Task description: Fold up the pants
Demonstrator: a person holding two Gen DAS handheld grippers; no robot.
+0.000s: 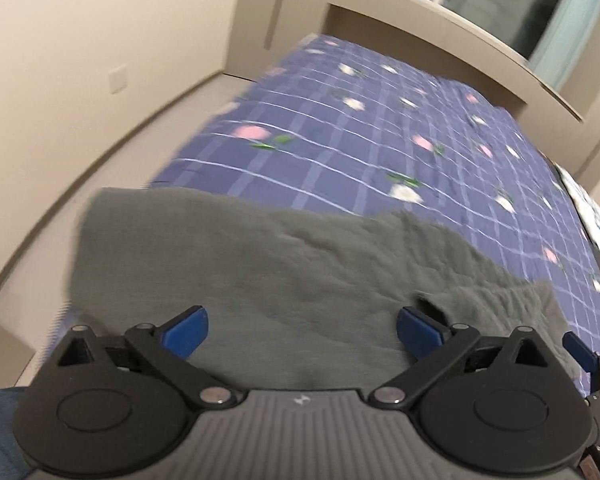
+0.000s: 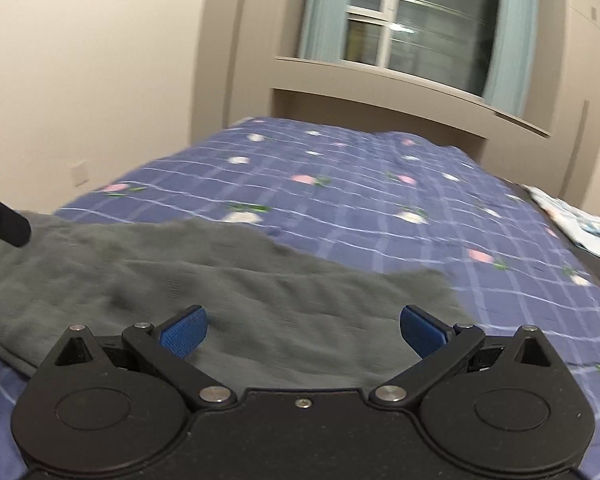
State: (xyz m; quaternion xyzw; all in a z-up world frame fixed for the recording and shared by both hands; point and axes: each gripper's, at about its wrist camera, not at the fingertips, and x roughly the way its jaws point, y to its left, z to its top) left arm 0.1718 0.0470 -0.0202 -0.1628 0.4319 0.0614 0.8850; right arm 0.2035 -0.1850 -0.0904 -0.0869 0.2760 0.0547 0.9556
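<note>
A purple checked bedspread (image 2: 360, 184) with pink and white flowers covers the bed. Beyond its far edge a window (image 2: 416, 24) with pale blue curtains (image 2: 508, 36) stands above a beige ledge (image 2: 400, 76).

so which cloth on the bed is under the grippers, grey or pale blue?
The grey pants. They lie under both open grippers; the pale blue cloth sits apart at the bed's far right edge.

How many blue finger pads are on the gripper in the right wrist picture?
2. One blue pad sits at the left, the other blue pad at the right, spread wide apart above the grey pants on the checked bedspread. Nothing is between them.
</note>
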